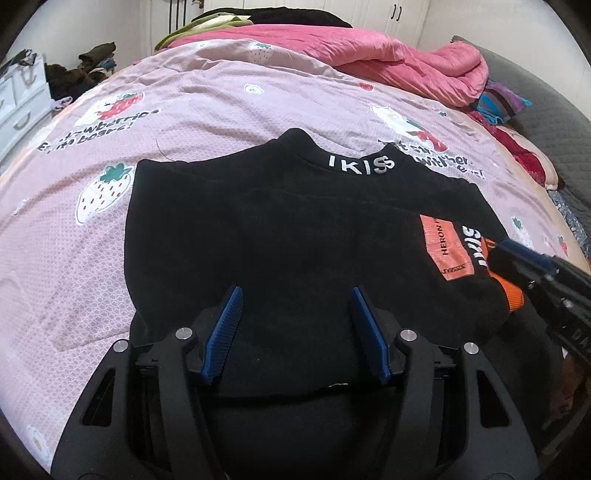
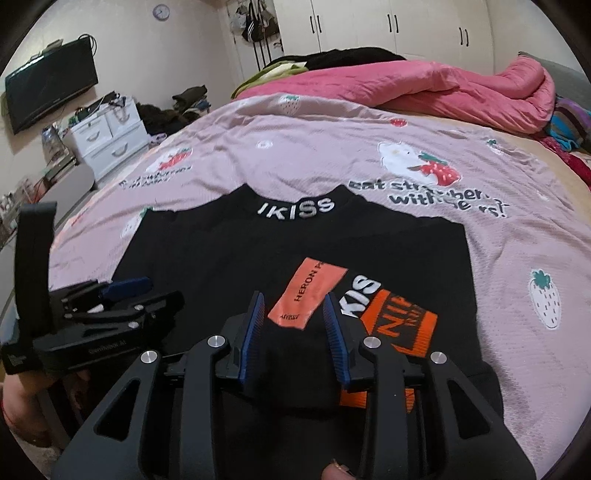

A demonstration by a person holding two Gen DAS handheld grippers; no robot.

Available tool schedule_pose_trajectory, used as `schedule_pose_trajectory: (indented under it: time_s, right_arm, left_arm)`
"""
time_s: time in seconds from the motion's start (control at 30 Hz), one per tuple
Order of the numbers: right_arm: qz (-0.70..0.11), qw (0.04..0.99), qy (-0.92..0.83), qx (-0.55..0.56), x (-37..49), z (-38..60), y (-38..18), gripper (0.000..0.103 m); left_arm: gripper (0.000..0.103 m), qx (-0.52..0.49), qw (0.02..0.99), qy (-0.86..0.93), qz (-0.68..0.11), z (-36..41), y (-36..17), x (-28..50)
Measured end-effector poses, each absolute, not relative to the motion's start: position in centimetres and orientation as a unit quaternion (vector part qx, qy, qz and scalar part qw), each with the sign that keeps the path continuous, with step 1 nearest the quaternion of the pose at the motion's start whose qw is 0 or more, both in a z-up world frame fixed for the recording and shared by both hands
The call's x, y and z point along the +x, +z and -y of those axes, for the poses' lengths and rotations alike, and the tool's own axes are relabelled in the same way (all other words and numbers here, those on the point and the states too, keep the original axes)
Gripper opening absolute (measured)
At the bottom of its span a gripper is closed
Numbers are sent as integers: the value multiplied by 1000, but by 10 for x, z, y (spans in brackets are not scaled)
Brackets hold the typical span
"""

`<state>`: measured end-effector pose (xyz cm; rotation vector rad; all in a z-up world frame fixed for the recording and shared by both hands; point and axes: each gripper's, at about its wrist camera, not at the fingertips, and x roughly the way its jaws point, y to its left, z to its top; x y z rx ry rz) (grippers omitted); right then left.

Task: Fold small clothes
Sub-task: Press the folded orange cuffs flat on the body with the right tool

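Observation:
A small black sweater [image 1: 277, 229] with a white "IKISS" collar and an orange patch [image 1: 443, 247] lies on the bed, sleeves folded in over the body; it also shows in the right wrist view [image 2: 229, 251]. My left gripper [image 1: 295, 295] is open over the sweater's lower left part, holding nothing. My right gripper [image 2: 293, 299] is open over the folded sleeve with the orange patch [image 2: 306, 295] and orange cuff [image 2: 402, 325]. The right gripper enters the left wrist view at the right edge [image 1: 517, 262]. The left gripper shows at the left in the right wrist view [image 2: 125, 284].
The bed has a pink strawberry-print cover [image 1: 221, 99]. A pink quilt [image 1: 388, 62] and dark clothes are piled at the far side. White drawers [image 2: 110, 140] and a wall TV [image 2: 48, 88] stand to the left. Wardrobe doors [image 2: 391, 26] are behind.

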<state>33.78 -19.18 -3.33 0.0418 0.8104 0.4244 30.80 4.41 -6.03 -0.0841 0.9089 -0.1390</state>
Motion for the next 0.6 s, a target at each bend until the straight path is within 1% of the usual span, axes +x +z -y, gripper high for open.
schedule_pose_trajectory:
  time_s: [0.03, 0.1, 0.13, 0.27, 0.3, 0.53, 0.6]
  right_arm:
    - [-395, 895, 204, 21, 340, 192, -36, 34]
    - [-406, 891, 201, 24, 343, 192, -42, 39]
    - [-412, 890, 194, 23, 344, 193, -46, 41]
    - [-436, 885, 166, 12, 351, 197, -59, 42]
    - [-443, 882, 160, 7, 353, 199, -64, 46]
    - [-451, 877, 164, 34, 356, 208, -71, 48]
    - [-449, 877, 168, 41, 354, 209, -68, 52]
  left_arm:
    - [52, -41, 895, -67, -438, -44, -60, 308]
    - [52, -40, 896, -66, -438, -44, -60, 308]
    - [52, -39, 896, -66, -438, -43, -60, 308]
    - [52, -39, 896, -66, -438, -43, -60, 307]
    - [52, -40, 896, -66, -438, -43, -60, 307]
    - [52, -36, 896, -63, -438, -43, -60, 307]
    - [52, -35, 897, -61, -437, -43, -60, 307]
